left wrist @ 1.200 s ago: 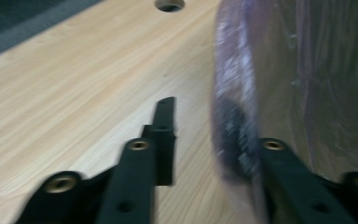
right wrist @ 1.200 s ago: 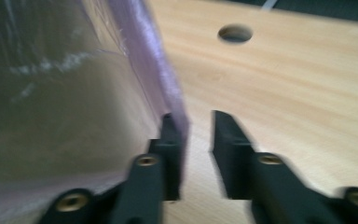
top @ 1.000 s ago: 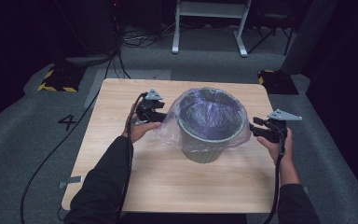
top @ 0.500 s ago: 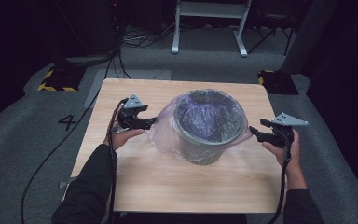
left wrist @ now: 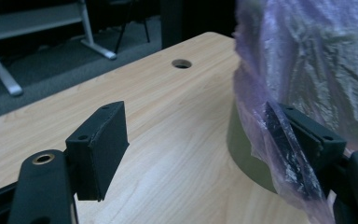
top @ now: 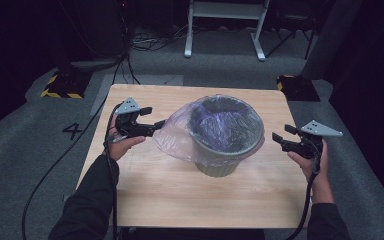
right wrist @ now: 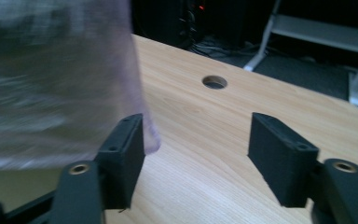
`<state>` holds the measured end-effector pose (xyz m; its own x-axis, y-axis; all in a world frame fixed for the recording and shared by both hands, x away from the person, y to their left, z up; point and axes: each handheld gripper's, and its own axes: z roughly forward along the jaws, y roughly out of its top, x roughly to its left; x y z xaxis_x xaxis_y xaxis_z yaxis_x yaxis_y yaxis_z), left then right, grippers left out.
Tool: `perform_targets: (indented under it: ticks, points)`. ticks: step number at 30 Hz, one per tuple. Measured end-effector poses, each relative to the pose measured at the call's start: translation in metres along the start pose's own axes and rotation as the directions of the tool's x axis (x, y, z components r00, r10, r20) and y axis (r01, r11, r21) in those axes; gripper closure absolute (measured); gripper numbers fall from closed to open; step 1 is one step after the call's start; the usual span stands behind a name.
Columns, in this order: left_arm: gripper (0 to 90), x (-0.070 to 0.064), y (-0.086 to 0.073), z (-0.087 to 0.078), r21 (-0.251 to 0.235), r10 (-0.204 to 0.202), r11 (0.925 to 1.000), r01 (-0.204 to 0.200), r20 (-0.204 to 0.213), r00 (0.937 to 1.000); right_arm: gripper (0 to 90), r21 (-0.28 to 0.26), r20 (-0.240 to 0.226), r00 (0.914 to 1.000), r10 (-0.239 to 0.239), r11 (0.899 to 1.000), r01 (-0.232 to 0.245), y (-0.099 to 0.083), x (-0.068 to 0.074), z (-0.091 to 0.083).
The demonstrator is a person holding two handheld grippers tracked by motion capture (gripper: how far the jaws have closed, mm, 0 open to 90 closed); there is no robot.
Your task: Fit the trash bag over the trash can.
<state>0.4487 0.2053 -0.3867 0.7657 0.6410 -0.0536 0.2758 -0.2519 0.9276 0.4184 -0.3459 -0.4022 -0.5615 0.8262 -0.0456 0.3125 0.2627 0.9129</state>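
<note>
A grey-green bin (top: 225, 162) stands in the middle of the wooden table (top: 180, 195), lined with a clear purplish plastic bag (top: 180, 137). The bag's left side is stretched out toward my left gripper (top: 152, 117). In the left gripper view that gripper (left wrist: 196, 130) is open, and the bag (left wrist: 317, 56) film lies draped over one of its fingers (left wrist: 307, 135) beside the bin wall (left wrist: 247, 154). My right gripper (top: 280, 133) is held right of the bin, apart from it. In its own view the right gripper (right wrist: 198, 140) is open, with the blurred bag (right wrist: 51, 84) just beyond one jaw.
The table has a round cable hole (right wrist: 214, 82) near a far corner. Cables (top: 55, 170) trail off the left side onto the grey carpet. A white metal frame (top: 225, 20) and dark equipment stand beyond the far edge.
My left gripper has moved left, away from the bin, drawing the bag's edge out with it. The right gripper has drifted right, off the bin's rim.
</note>
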Motion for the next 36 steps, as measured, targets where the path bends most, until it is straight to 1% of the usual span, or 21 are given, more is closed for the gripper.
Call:
perform_targets:
  ticks: [3,6,8,9,10,13,15,17,18,19,20,21,23,25,26,28,29,30,32,34,36]
  points:
    - [21.6,-0.012,-0.006,-0.007,0.039,0.056,0.9977,-0.056,0.012,0.9984,38.9,-0.023,-0.068,0.9967,-0.043,0.999,0.042,-0.001,0.006,-0.008]
    - [21.4,-0.017,-0.018,-0.005,0.097,0.089,0.9913,-0.089,-0.003,0.9960,38.1,-0.053,-0.142,0.9865,-0.081,0.996,0.075,-0.003,0.015,-0.016]
    - [22.6,-0.018,-0.026,0.000,0.119,0.093,0.9886,-0.092,0.004,0.9957,33.8,-0.068,-0.182,0.9764,-0.116,0.992,0.105,-0.003,0.023,-0.019]
    - [22.7,-0.020,-0.031,0.003,0.116,0.076,0.9901,-0.079,0.028,0.9967,32.9,-0.070,-0.202,0.9705,-0.132,0.990,0.120,-0.003,0.028,-0.020]
    - [23.8,-0.022,-0.034,0.006,0.117,0.073,0.9901,-0.078,0.046,0.9962,31.1,-0.067,-0.217,0.9626,-0.161,0.986,0.150,-0.002,0.035,-0.020]
    - [26.5,-0.035,-0.040,0.016,0.131,0.099,0.9851,-0.111,0.093,0.9908,27.6,-0.049,-0.225,0.9471,-0.229,0.973,0.224,0.002,0.054,-0.017]
    - [27.1,-0.043,-0.043,0.024,0.146,0.102,0.9821,-0.119,0.118,0.9877,27.9,-0.048,-0.240,0.9381,-0.250,0.968,0.246,0.003,0.063,-0.013]
    - [30.1,-0.050,-0.045,0.032,0.148,0.102,0.9812,-0.124,0.148,0.9837,29.8,-0.034,-0.238,0.9345,-0.264,0.964,0.264,0.004,0.069,-0.007]
    - [31.3,-0.054,-0.046,0.037,0.160,0.108,0.9782,-0.133,0.154,0.9822,32.2,-0.032,-0.237,0.9318,-0.275,0.961,0.275,0.005,0.071,-0.004]
    - [32.7,-0.057,-0.046,0.039,0.165,0.114,0.9764,-0.139,0.153,0.9816,35.1,-0.032,-0.230,0.9324,-0.279,0.960,0.279,0.004,0.073,-0.002]
    - [37.1,-0.060,-0.046,0.043,0.174,0.123,0.9733,-0.149,0.154,0.9804,39.5,-0.034,-0.231,0.9329,-0.276,0.961,0.276,0.004,0.073,-0.001]
    - [43.5,-0.063,-0.047,0.046,0.181,0.132,0.9708,-0.157,0.144,0.9807,45.4,-0.042,-0.248,0.9293,-0.274,0.961,0.272,0.003,0.074,0.001]
    - [51.7,-0.066,-0.048,0.051,0.195,0.148,0.9650,-0.176,0.149,0.9777,53.2,-0.051,-0.250,0.9269,-0.280,0.960,0.276,0.002,0.076,0.003]
    - [63.0,-0.068,-0.050,0.055,0.212,0.157,0.9596,-0.185,0.141,0.9775,63.1,-0.059,-0.263,0.9227,-0.282,0.959,0.276,0.002,0.077,0.005]
    - [68.3,-0.069,-0.051,0.057,0.213,0.154,0.9594,-0.185,0.152,0.9762,68.7,-0.064,-0.264,0.9219,-0.284,0.959,0.277,0.001,0.077,0.006]
    - [78.7,-0.071,-0.052,0.060,0.225,0.165,0.9529,-0.203,0.174,0.9707,79.6,-0.079,-0.285,0.9125,-0.294,0.956,0.283,0.000,0.077,0.007]
    - [80.6,-0.072,-0.053,0.061,0.235,0.176,0.9478,-0.215,0.178,0.9682,83.9,-0.084,-0.290,0.9098,-0.297,0.955,0.285,-0.001,0.077,0.007]
    - [82.6,-0.072,-0.053,0.062,0.241,0.178,0.9455,-0.218,0.179,0.9676,87.7,-0.084,-0.289,0.9107,-0.295,0.955,0.283,-0.002,0.077,0.007]
    - [84.4,-0.073,-0.054,0.064,0.246,0.184,0.9429,-0.225,0.179,0.9665,90.0,-0.094,-0.298,0.9070,-0.298,0.955,0.283,-0.003,0.077,0.006]
    - [86.1,-0.074,-0.056,0.066,0.251,0.185,0.9408,-0.228,0.184,0.9654,90.0,-0.095,-0.300,0.9067,-0.297,0.955,0.281,-0.005,0.077,0.006]
    - [86.3,-0.076,-0.059,0.069,0.267,0.195,0.9337,-0.239,0.181,0.9640,90.0,-0.087,-0.298,0.9083,-0.294,0.956,0.281,-0.007,0.076,0.007]
